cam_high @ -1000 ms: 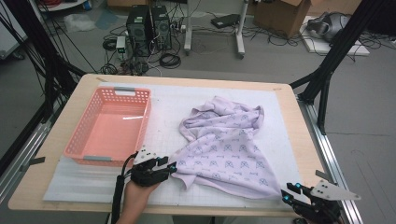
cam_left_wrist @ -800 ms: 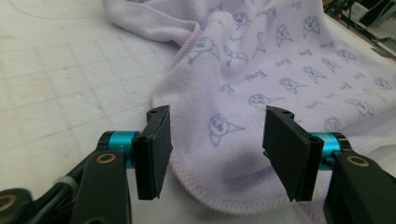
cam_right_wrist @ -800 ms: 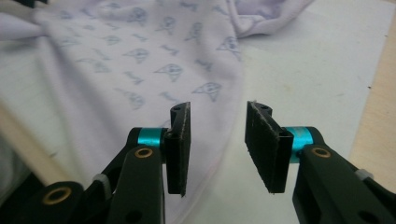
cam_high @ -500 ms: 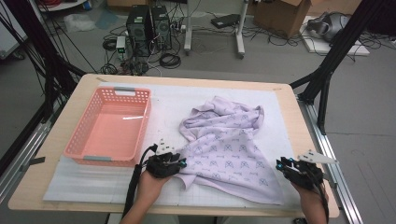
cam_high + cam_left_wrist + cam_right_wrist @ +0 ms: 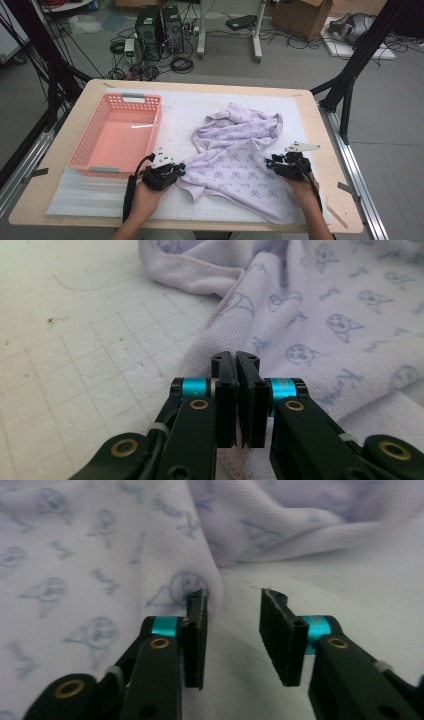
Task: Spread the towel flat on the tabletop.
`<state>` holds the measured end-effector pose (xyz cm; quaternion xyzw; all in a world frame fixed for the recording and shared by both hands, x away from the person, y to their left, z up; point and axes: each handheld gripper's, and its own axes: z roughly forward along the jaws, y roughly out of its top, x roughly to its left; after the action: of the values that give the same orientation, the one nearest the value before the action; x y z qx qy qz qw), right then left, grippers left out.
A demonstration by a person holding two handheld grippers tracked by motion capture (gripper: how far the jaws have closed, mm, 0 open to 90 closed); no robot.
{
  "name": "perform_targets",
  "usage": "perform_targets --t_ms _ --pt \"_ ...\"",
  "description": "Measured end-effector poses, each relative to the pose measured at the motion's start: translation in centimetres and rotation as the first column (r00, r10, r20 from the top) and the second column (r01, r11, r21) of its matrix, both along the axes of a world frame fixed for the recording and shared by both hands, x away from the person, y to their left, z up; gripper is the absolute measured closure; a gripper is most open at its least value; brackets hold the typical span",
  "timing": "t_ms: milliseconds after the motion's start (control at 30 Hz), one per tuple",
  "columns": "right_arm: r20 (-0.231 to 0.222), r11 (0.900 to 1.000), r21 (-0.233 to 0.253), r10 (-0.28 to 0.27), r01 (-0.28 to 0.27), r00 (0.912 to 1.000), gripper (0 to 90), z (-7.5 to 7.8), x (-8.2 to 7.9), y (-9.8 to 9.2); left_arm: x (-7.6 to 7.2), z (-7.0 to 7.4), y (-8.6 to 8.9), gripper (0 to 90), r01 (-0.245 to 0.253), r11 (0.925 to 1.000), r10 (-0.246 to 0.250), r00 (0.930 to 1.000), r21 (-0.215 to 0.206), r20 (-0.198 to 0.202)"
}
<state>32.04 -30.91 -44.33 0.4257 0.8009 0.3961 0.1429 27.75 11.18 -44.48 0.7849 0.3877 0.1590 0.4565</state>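
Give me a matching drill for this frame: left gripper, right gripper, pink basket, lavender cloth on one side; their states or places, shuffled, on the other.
Things:
1. left gripper
2. right gripper
3. pink basket
4. lavender cloth

States or places:
A. spread and rumpled over the white mat
B. jaws apart, at the cloth's right edge
C. empty, on the left part of the table
D. jaws closed together at the cloth's near left edge

Pairs: 1-D, 2-B, 3-C, 4-A
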Motion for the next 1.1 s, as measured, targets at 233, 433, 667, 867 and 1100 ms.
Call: perform_targets --t_ms 233,433,667,867,1100 --pt "-0.031 0.993 0.002 0.114 -0.114 0.993 57.1 0.0 -0.7 3.0 -0.6 -0.4 -0.3 80.7 0.019 0.9997 -0.018 0.9996 -0.013 0.021" --pt "0.013 0.996 0.052 0.073 -0.073 0.9973 70.0 0.5 -0.9 2.0 -0.7 -0.4 0.0 80.3 0.018 0.9992 -0.017 0.9995 -0.036 0.026" --pt "0.003 0.999 -0.02 -0.025 0.025 0.9997 77.6 -0.2 -0.1 1.7 -0.8 -0.4 0.0 80.3 0.024 0.999 -0.023 0.9992 -0.037 0.033" --pt "-0.018 0.999 0.04 0.032 -0.031 0.9993 56.7 -0.5 0.3 4.7 -0.8 -0.4 -0.2 81.1 0.03 0.9987 -0.029 0.999 -0.042 0.035" --pt "0.009 0.993 -0.072 0.094 -0.093 0.9955 86.6 -0.1 -0.1 6.3 -0.8 -0.4 -0.2 81.1 0.036 0.9986 -0.034 0.9988 -0.039 0.035"
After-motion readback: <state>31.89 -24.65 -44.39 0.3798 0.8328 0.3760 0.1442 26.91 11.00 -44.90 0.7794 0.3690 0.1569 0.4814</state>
